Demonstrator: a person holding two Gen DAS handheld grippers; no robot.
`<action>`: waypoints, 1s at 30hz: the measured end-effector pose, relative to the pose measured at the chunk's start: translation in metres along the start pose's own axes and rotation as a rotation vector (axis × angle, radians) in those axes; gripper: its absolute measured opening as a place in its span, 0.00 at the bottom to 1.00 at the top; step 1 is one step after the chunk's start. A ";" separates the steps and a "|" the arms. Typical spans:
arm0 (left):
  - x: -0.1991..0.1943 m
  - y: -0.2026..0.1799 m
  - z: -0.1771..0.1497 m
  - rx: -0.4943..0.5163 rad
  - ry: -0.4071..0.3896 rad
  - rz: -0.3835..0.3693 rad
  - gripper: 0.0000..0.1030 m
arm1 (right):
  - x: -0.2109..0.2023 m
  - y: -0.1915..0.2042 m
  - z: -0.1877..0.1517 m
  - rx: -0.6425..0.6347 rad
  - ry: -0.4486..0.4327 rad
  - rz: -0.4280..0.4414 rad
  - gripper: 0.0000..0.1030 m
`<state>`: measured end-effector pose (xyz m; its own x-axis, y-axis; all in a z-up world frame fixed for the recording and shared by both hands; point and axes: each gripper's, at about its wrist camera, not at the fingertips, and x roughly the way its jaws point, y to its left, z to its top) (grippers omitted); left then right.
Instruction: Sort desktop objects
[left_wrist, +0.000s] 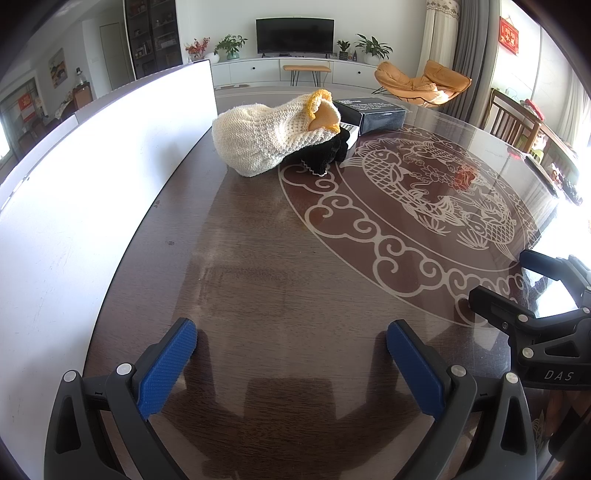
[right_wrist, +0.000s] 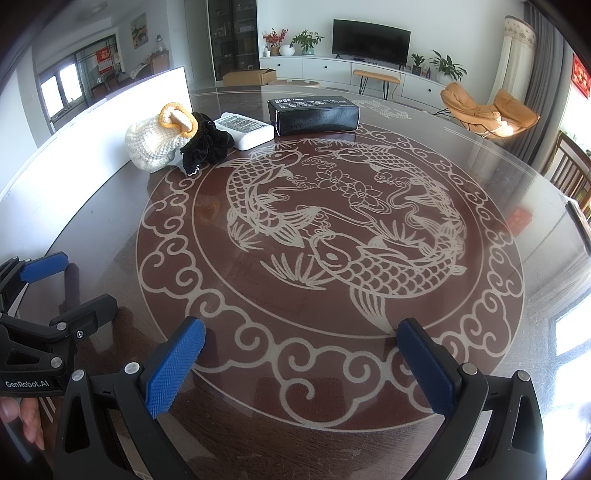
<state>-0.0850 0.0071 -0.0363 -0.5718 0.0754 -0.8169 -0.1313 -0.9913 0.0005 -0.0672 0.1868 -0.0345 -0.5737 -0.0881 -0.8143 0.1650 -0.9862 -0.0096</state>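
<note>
At the far left of the round table, four objects sit clustered together. A cream knitted pouch with a yellow rim lies on its side, touching a black fluffy cloth. Just beside the cloth rests a flat white device, and next to that stands a black rectangular box. A white panel stands upright along the table's left edge. Your left gripper and your right gripper both hover low over the near side, well apart from the cluster, fingers spread wide, holding nothing.
</note>
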 end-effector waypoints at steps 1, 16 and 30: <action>0.000 0.000 0.000 0.000 0.000 0.000 1.00 | 0.000 0.000 0.000 0.000 0.000 0.000 1.00; -0.001 0.006 0.001 -0.002 0.000 0.000 1.00 | 0.000 0.000 0.000 0.000 0.000 0.000 1.00; 0.000 0.002 0.001 -0.001 0.000 0.002 1.00 | 0.000 0.000 0.000 0.000 0.000 0.000 1.00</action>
<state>-0.0863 0.0054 -0.0356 -0.5722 0.0732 -0.8168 -0.1290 -0.9916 0.0015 -0.0671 0.1871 -0.0347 -0.5737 -0.0881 -0.8143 0.1651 -0.9862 -0.0096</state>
